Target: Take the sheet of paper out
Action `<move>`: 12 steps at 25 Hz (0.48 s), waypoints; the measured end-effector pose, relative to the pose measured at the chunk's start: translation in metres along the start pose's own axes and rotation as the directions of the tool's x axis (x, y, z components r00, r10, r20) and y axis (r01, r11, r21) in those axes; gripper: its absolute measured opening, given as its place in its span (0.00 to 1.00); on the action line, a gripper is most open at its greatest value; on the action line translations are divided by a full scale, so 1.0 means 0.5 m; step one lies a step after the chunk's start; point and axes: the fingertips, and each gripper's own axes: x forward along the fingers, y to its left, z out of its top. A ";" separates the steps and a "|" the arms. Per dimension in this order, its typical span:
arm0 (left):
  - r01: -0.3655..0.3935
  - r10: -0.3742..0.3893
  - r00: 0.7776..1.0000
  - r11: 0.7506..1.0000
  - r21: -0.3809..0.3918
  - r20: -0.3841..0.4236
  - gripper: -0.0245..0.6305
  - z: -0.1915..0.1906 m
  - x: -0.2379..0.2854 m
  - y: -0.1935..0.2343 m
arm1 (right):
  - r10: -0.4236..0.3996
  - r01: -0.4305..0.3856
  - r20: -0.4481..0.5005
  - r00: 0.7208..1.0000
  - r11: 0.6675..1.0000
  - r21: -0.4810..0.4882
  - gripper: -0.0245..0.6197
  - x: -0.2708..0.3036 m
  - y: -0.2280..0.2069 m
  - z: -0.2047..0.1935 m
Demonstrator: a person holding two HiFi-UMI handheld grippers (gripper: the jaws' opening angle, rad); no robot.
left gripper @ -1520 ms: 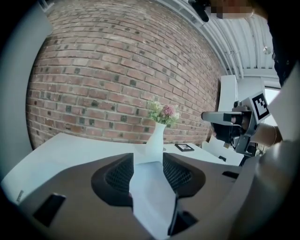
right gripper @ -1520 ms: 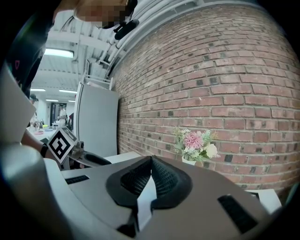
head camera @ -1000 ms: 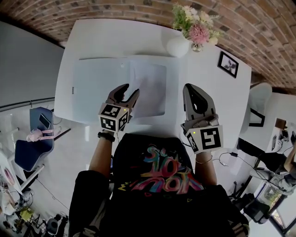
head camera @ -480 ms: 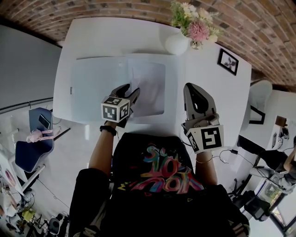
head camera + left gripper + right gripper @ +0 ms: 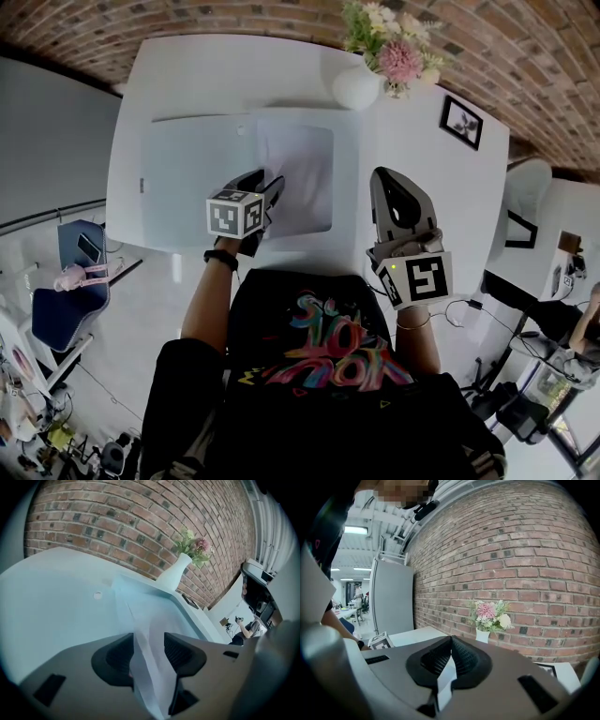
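Note:
A pale blue folder [image 5: 187, 178] lies open on the white table [image 5: 206, 70]. The white sheet of paper [image 5: 305, 178] rests on its right half. My left gripper [image 5: 262, 182] is down at the sheet's left edge. In the left gripper view a raised fold of the sheet [image 5: 140, 620] runs up between the jaws of the left gripper [image 5: 149, 641]. Those jaws have just been opening and stand open, with a gap beside the paper. My right gripper [image 5: 385, 178] hovers shut to the right of the folder, and the right gripper view shows its pads [image 5: 461, 656] meeting.
A white vase of flowers [image 5: 360, 87] stands at the back edge of the table, just behind the folder. A small framed picture [image 5: 462, 128] lies at the right end. A brick wall [image 5: 525, 56] runs behind the table. Chairs and desks surround it.
My left gripper has sunk onto the sheet's left edge and rolled, so its marker cube faces more upward. The right gripper has not moved.

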 end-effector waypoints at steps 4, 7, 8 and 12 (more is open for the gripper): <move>0.018 -0.017 1.000 1.000 -0.010 0.025 0.35 0.015 0.004 -0.010 | 0.003 -0.003 -0.012 1.000 1.000 -0.005 0.07 0.001 -0.001 -0.005; 0.047 -0.046 0.998 0.998 -0.042 0.038 0.35 0.015 0.011 -0.013 | 0.001 -0.001 0.004 1.000 1.000 0.007 0.07 0.004 -0.001 0.003; 0.052 -0.050 0.998 0.998 -0.047 0.040 0.35 0.016 0.012 -0.013 | 0.000 0.000 -0.005 1.000 1.000 0.009 0.07 0.003 -0.002 0.000; 0.068 -0.065 0.997 0.994 -0.083 0.044 0.35 0.019 0.011 -0.014 | 0.005 -0.005 -0.029 1.000 1.000 -0.001 0.07 -0.001 -0.003 -0.010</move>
